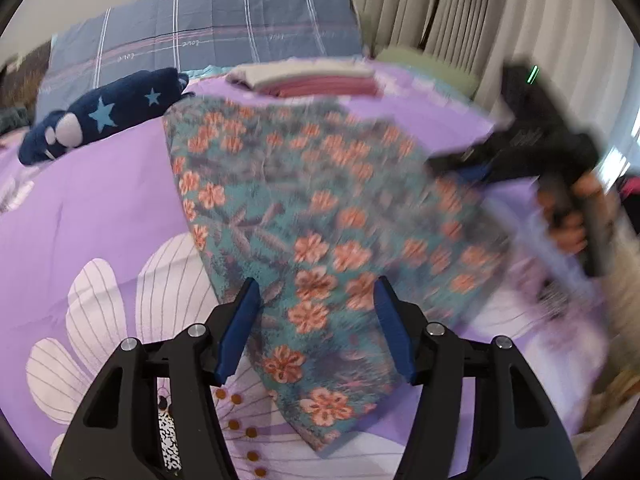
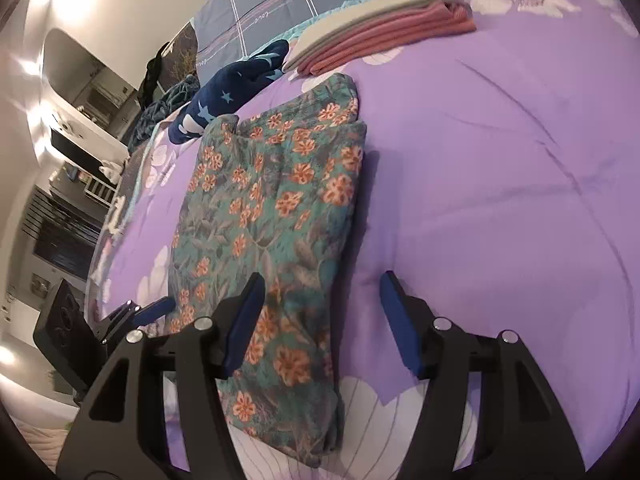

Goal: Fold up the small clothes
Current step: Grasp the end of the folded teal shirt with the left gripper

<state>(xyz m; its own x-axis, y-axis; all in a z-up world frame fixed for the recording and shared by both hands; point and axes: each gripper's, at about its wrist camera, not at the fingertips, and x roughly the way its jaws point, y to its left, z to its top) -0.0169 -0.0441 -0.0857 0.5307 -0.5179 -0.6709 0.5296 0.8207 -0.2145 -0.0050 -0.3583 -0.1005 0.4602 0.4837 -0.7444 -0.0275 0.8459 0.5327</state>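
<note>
A teal garment with orange flowers [image 1: 312, 216] lies folded on the purple bedspread [image 1: 92, 200]; it also shows in the right wrist view [image 2: 272, 216]. My left gripper [image 1: 316, 292] is open, its blue fingers just above the garment's near end, holding nothing. My right gripper [image 2: 322, 284] is open and empty over the garment's near right edge. In the left wrist view the right gripper [image 1: 472, 168] appears blurred at the garment's right side, held by a hand. In the right wrist view the left gripper [image 2: 156, 308] sits at the garment's left edge.
A stack of folded pink and beige clothes [image 1: 308, 78] lies at the far side of the bed, also in the right wrist view [image 2: 380, 24]. A navy star-patterned plush [image 1: 100, 116] lies to the left. A grey plaid pillow [image 1: 208, 28] and curtains [image 1: 460, 12] stand behind.
</note>
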